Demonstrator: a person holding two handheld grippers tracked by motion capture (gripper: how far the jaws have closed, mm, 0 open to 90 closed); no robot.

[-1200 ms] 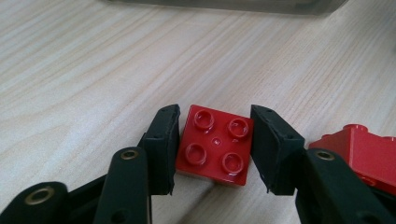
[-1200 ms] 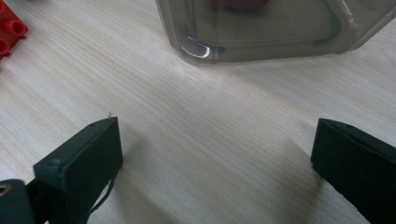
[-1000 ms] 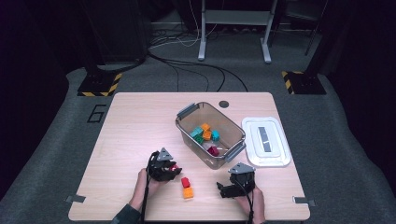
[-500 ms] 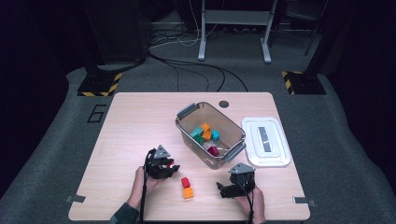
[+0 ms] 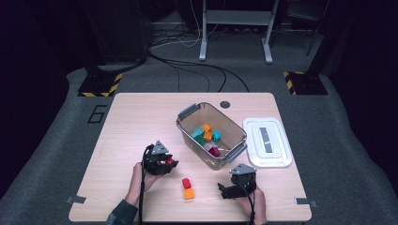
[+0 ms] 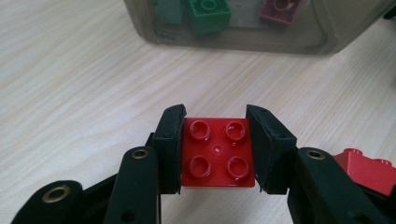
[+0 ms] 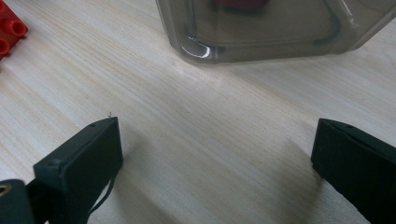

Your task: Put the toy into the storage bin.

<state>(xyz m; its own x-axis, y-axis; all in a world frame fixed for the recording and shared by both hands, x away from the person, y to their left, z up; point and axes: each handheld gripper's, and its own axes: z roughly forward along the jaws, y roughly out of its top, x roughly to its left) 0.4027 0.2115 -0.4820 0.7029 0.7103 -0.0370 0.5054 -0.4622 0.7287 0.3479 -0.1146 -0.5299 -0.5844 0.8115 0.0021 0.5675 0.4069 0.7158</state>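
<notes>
High view looks down; both close tongs views share the bin (image 6: pixel 243 32).

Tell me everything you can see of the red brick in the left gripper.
The red brick is a square, glossy plastic piece with four round studs on top, facing the camera. It sits level between the left gripper's black pads, which press on two opposite sides. It is held over the pale wooden table, near the clear bin; whether its underside touches the table is unclear.
</notes>
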